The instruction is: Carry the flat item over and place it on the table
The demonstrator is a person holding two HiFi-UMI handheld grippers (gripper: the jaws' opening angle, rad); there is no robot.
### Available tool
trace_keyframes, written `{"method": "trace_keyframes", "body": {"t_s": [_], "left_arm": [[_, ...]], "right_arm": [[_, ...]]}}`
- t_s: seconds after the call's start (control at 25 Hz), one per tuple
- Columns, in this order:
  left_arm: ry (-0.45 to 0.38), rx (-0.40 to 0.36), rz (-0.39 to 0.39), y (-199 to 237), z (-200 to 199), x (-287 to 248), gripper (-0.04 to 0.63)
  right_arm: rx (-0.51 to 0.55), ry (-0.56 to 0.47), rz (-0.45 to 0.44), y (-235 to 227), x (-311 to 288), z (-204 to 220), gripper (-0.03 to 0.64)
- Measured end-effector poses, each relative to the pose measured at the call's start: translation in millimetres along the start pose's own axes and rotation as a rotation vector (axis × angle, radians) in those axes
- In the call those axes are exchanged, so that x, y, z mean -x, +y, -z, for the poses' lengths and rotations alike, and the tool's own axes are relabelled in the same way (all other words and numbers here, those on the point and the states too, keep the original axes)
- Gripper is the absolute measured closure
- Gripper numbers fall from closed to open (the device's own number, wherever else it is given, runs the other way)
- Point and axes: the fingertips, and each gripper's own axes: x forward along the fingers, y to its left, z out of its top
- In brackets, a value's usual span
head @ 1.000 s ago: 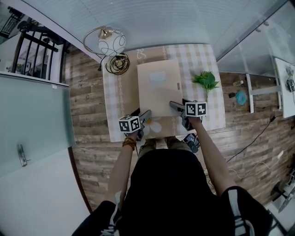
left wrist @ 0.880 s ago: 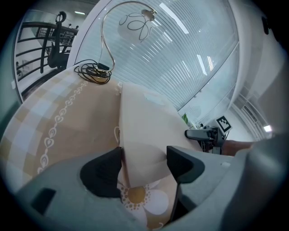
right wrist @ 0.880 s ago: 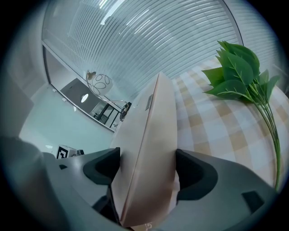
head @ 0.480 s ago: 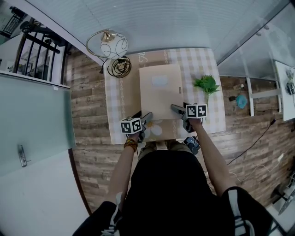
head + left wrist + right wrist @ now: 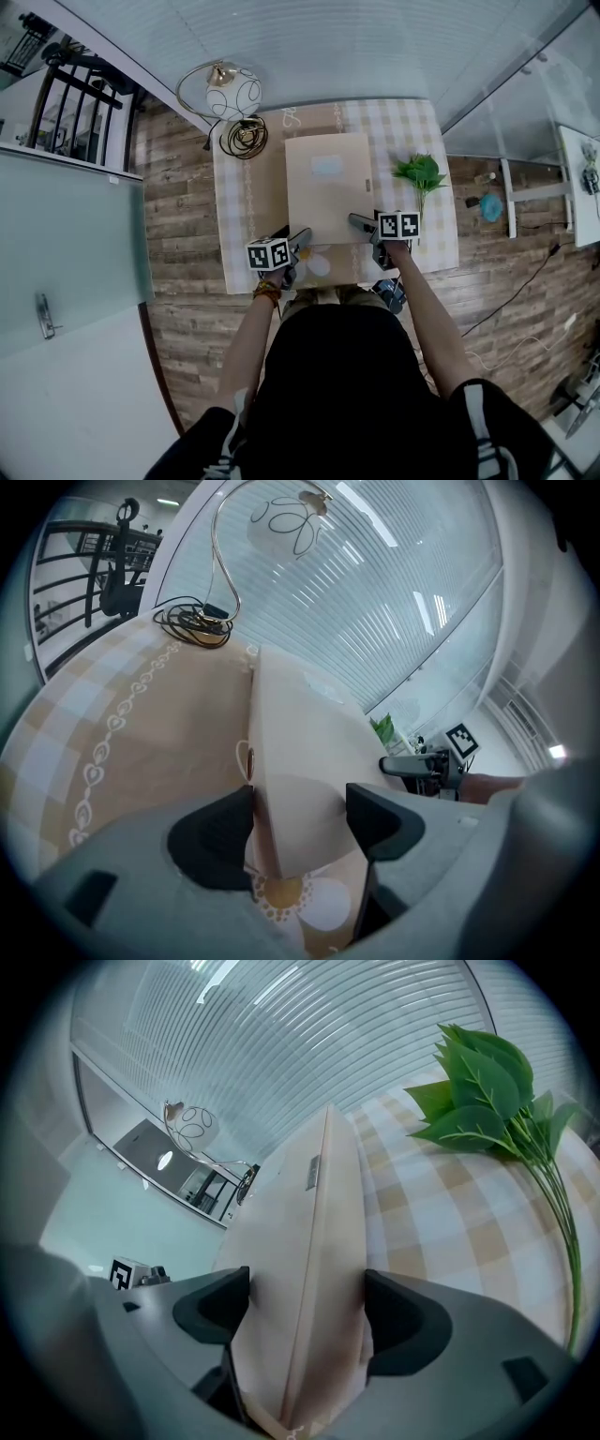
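A flat, pale cardboard box [image 5: 328, 187] lies lengthways over the middle of the table with the checked cloth [image 5: 242, 211]. My left gripper [image 5: 298, 239] holds the box's near left corner, and my right gripper [image 5: 361, 223] holds the near right corner. In the left gripper view the box [image 5: 300, 752] fills the gap between the jaws of the left gripper [image 5: 298, 817]. The right gripper view shows the box [image 5: 314, 1241] edge-on, clamped in the right gripper [image 5: 305, 1312]. Whether the box rests on the cloth or hangs just above it is unclear.
A lamp with a white globe [image 5: 232, 91] and a coiled cable [image 5: 244, 136] stand at the table's far left corner. A green leafy sprig [image 5: 419, 173] lies to the right of the box. Wooden floor surrounds the table; a ribbed glass wall stands behind it.
The head view has shifted a little, so table and box sit slightly lower in the frame. Both grippers keep their hold on the box's near corners.
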Motion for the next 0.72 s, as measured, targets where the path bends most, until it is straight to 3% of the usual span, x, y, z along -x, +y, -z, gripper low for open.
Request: {"method": "trace_keyframes", "body": {"t_s": [0.16,0.72], "left_arm": [[-0.003,0.002,0.000,-1.9,-0.4,-2.7,0.287],[0.000,0.014,-0.005,-0.5,-0.3,-5.7,0.287]], "right_arm": [[0.100,-0.009,0.096,-8.9,0.2,-0.8,0.282],[0.108,0.001,0.102,-9.1,-1.7,-1.5,0.282]]}}
